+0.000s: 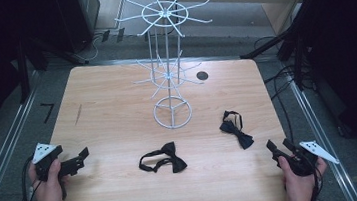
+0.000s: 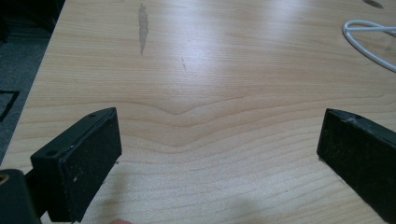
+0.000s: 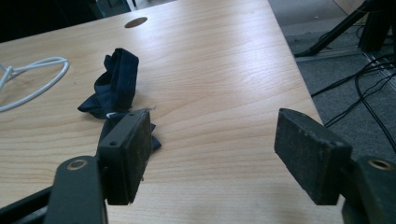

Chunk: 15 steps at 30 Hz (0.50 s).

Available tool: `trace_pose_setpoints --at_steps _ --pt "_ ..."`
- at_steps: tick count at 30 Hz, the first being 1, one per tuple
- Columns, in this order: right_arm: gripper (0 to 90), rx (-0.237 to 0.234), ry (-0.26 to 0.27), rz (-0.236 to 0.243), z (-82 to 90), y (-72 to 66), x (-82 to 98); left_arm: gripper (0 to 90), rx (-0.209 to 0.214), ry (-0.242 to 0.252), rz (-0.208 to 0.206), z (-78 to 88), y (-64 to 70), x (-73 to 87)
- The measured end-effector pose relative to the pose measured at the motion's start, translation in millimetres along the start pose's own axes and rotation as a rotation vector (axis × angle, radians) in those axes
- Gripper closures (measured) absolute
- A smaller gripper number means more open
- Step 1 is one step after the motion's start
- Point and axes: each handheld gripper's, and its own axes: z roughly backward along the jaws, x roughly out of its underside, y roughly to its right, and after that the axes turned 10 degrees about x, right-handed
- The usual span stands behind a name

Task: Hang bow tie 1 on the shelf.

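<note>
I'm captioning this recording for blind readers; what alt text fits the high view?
A white wire display stand rises from a light wooden table, with two black bow ties lying flat in front of it. At the near corners, a person's hands hold the left gripper and right gripper, both open and empty.

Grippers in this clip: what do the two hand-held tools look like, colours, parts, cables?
Both are black. The left gripper and the right gripper each carry a pale grey three-cornered plate with small dark dots, and a dark cable trails from each. Up close, the jaws are blocky black pads with a rough, speckled face, held on black brackets with a brass-coloured fastener. The forearms are bare, with no sleeves in sight.
</note>
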Motion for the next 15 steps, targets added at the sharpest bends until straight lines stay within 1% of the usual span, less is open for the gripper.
trace_pose_setpoints --at_steps 1,2,3,7,8,9,13,14,15 --pt "33.0 -0.002 -0.008 -0.003 0.0 -1.9 -0.6 0.1 0.0 -0.003 -0.001 -0.2 0.3 -0.1" --pt "37.5 -0.001 -0.007 0.007 -0.2 -4.8 -1.7 0.2 0.0 -0.003 -0.003 -0.1 0.4 -0.1" --pt "38.7 -0.008 -0.004 0.015 0.5 -7.3 -2.9 0.2 -0.001 -0.002 -0.003 -0.1 0.5 0.0" --pt "38.9 -0.038 0.004 0.039 3.9 -18.9 -7.3 0.2 0.001 -0.001 -0.003 0.1 0.4 0.0" --pt "38.9 -0.045 0.011 0.058 5.9 -24.1 -8.4 0.2 0.001 -0.001 -0.004 0.1 0.5 0.0" --pt "38.9 -0.045 0.011 0.058 5.9 -24.1 -8.4 0.2 0.0 0.0 -0.004 0.1 0.6 0.1" --pt "38.9 -0.048 0.018 0.072 8.0 -31.9 -9.6 0.1 0.002 -0.002 -0.004 0.1 0.6 0.1" --pt "39.1 -0.054 0.018 0.068 8.8 -37.0 -10.3 0.2 0.002 -0.003 -0.003 0.1 0.5 0.0" --pt "39.1 -0.054 0.018 0.068 8.8 -37.0 -10.3 0.2 0.002 -0.003 -0.003 0.1 0.5 0.0"
